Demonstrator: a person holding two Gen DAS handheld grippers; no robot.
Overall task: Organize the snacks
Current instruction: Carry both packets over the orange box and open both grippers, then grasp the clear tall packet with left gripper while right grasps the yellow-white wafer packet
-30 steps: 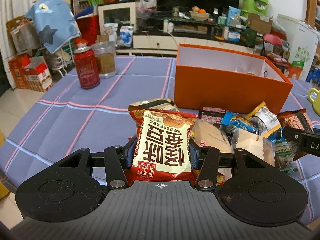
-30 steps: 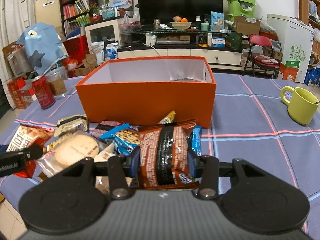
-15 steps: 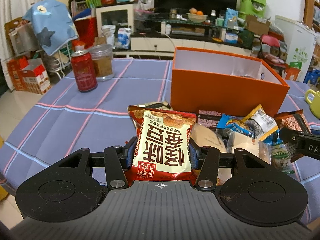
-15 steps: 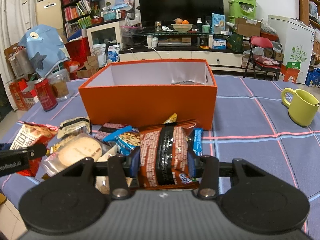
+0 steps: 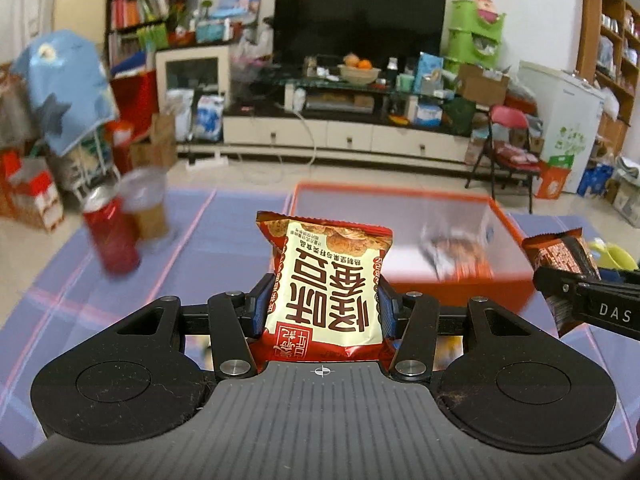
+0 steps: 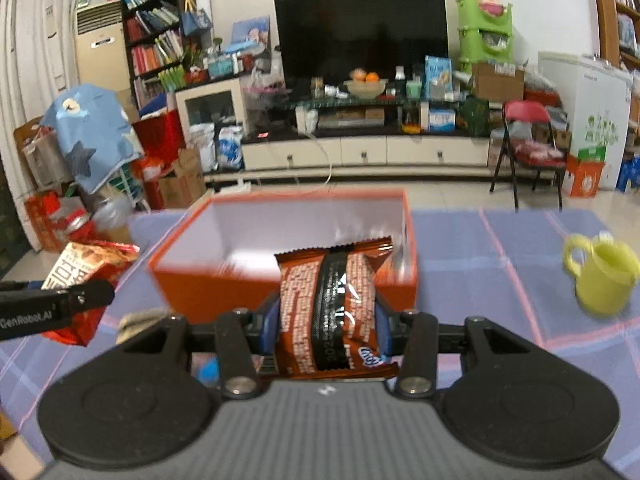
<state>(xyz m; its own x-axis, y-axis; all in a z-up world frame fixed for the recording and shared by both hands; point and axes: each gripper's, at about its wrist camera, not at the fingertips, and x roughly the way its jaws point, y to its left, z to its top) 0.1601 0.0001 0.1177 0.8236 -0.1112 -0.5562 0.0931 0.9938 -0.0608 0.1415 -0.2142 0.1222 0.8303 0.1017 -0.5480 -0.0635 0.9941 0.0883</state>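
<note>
Left wrist: red packet (image 5: 326, 288) between claw (image 5: 323, 306) pads.

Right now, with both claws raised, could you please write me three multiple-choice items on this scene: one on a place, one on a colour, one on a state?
1. Where does the yellow-green mug stand relative to the orange box?
A. To its right, on the tablecloth
B. Inside it
C. To its left, beside the red can

2. What colour is the box's inner wall?
A. Black
B. White
C. Green

3. What is the state of the left claw?
A. Open and holding nothing
B. Shut on the red-and-cream snack packet
C. Shut on the mug's handle

Answers: 1 A, since the right wrist view shows the mug apart from the box on the right; 2 B, as the lining shows white above the orange outside; 3 B, since both blue pads press the packet's sides. The right claw likewise grips a brown snack packet.
</note>
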